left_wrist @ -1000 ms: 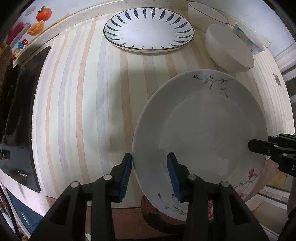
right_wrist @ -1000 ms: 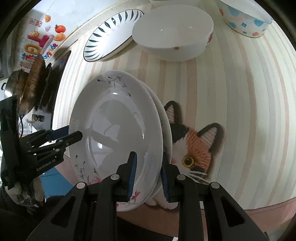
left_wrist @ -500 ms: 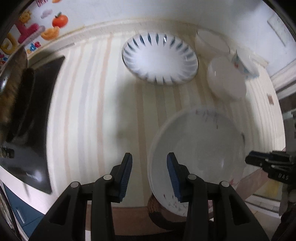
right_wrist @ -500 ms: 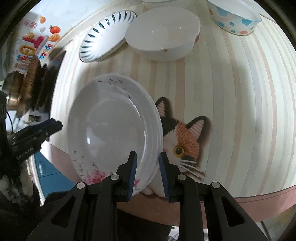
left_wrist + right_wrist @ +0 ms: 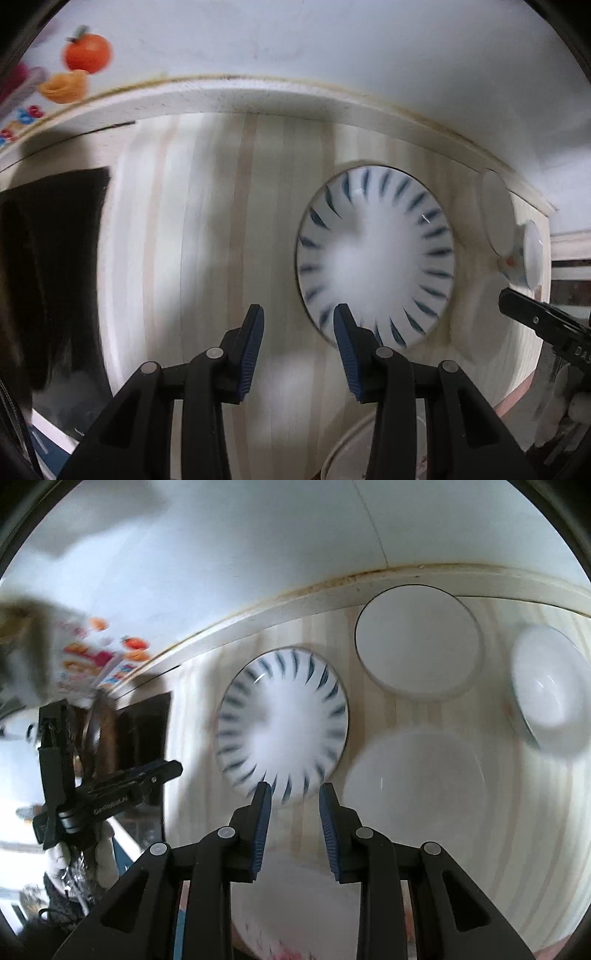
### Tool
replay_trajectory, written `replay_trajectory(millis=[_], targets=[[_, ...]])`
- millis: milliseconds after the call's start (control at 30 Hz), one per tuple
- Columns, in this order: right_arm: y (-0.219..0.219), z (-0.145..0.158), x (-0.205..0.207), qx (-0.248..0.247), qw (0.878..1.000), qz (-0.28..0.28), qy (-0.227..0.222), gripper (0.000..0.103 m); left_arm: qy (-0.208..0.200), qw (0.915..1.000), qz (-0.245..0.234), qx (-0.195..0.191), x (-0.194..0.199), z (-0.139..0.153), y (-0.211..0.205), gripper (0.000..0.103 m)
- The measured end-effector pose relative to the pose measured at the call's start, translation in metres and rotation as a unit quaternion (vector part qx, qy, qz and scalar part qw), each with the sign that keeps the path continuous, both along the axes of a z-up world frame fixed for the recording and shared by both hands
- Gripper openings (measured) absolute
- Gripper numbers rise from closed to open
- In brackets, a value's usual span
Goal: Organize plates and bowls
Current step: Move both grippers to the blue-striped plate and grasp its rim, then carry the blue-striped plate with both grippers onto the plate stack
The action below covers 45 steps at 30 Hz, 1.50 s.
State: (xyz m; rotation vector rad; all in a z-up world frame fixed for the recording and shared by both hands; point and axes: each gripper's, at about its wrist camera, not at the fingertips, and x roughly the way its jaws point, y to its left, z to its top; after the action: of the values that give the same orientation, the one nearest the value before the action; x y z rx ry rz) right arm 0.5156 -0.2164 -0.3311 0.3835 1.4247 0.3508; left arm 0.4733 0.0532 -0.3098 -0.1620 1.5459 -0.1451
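Note:
A white plate with blue petal strokes (image 5: pixel 375 254) (image 5: pixel 282 723) lies flat on the striped counter near the back wall. My left gripper (image 5: pixel 297 332) hovers at its left edge, open, with nothing between the blue pads. My right gripper (image 5: pixel 295 805) hangs over the plate's near rim, open with a narrow gap and holding nothing. The floral white plate (image 5: pixel 343 446) (image 5: pixel 295 904) lies behind both grippers at the counter's front. A plain white bowl (image 5: pixel 417 642) stands at the back, another white bowl (image 5: pixel 413 797) nearer, and a patterned bowl (image 5: pixel 546 698) at the right.
A black stove top (image 5: pixel 51 258) fills the counter's left side. The white wall with fruit stickers (image 5: pixel 86 53) rises behind a raised ledge (image 5: pixel 258 96). In each wrist view the other gripper shows at the side: right gripper (image 5: pixel 535 317), left gripper (image 5: pixel 140 779).
Both grippers have left the floral plate's rim and swung toward the back of the counter, over the blue-petal plate. The floral plate stays at the front edge.

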Motion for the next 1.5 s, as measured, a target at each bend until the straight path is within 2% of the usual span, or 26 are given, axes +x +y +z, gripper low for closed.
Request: replay_trajectory(millis=[133, 367, 467, 500, 567, 633, 867, 1000, 1300, 1500], targets=[[0.007, -0.026, 0.044, -0.033, 0.999, 0.006, 0.027, 0.029, 0.024, 0.9993, -0.023, 0.014, 0.032, -0.024, -0.01, 0.037], [0.012, -0.065, 0.07, -0.078, 0.994, 0.021, 0.071, 0.029, 0.064, 0.9955, -0.065, 0.027, 0.051, -0.063, -0.032, 0.037], [0.018, -0.076, 0.07, -0.094, 0.992, 0.029, 0.075, 0.027, 0.06, 0.9951, -0.075, 0.021, 0.051, -0.071, -0.042, 0.035], [0.019, -0.08, 0.07, -0.099, 0.992, 0.033, 0.077, 0.025, 0.053, 0.9957, -0.075, 0.012, 0.051, -0.071, -0.044, 0.03], [0.024, -0.088, 0.071, -0.11, 0.99, 0.038, 0.08, 0.015, 0.044, 0.9962, -0.072, 0.02, 0.049, -0.068, -0.047, 0.03], [0.028, -0.089, 0.07, -0.121, 0.989, 0.041, 0.07, 0.015, 0.036, 0.9966, -0.07, 0.024, 0.046, -0.066, -0.05, 0.03], [0.026, -0.085, 0.063, -0.111, 0.991, 0.034, 0.065, 0.015, 0.029, 0.997, -0.065, 0.029, 0.036, -0.058, -0.053, 0.03], [0.03, -0.077, 0.058, -0.11, 0.991, 0.044, 0.065, 0.015, 0.024, 0.9974, -0.06, 0.03, 0.025, -0.043, -0.05, 0.03], [0.028, -0.038, 0.043, -0.093, 0.993, 0.057, 0.046, 0.015, 0.008, 0.9983, -0.055, 0.02, 0.005, -0.005, -0.039, 0.03], [0.024, -0.007, 0.013, -0.078, 0.994, 0.067, 0.032, 0.015, -0.013, 0.9977, -0.064, 0.019, -0.024, 0.031, -0.03, 0.03]])
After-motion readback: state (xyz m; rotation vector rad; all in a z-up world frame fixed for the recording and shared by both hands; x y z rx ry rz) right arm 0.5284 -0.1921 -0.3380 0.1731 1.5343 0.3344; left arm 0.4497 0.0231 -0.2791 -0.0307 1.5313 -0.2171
